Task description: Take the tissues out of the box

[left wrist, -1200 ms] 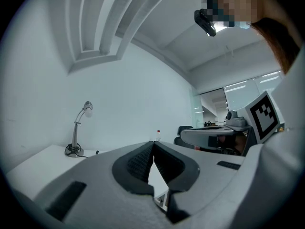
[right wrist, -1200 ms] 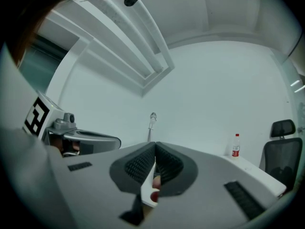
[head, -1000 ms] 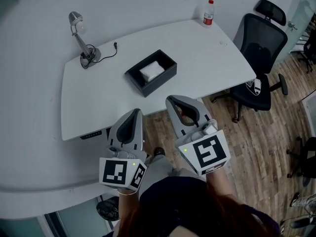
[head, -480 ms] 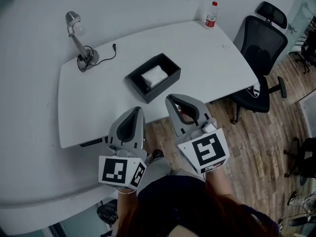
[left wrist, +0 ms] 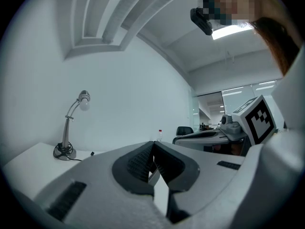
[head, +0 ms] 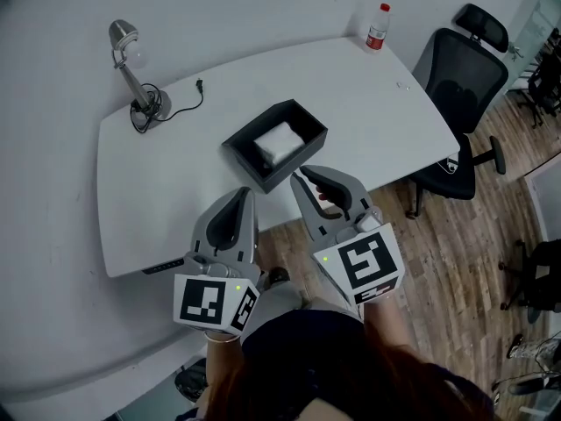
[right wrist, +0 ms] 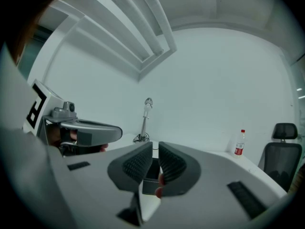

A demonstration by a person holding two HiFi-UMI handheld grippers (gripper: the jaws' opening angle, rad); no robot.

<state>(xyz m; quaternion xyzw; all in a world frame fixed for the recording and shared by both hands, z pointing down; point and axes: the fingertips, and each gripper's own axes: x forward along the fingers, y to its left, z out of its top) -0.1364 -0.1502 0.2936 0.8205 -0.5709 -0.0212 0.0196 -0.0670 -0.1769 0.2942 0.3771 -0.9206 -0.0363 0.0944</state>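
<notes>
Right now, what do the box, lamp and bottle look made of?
Box: matte black, stiff straight walls, likely cardboard or plastic; cannot tell which. Lamp: silvery sheen on head and stem, probably metal. Bottle: clear body, red cap and label, likely plastic.

An office: white desk (head: 175,191); black swivel chair (head: 456,73); desk lamp (head: 131,82); wood-plank floor (head: 456,261)

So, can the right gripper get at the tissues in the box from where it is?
Probably yes. The box is open-topped with the tissues exposed, and nothing stands between it and the right gripper, whose empty jaws are opening just short of it.
</notes>
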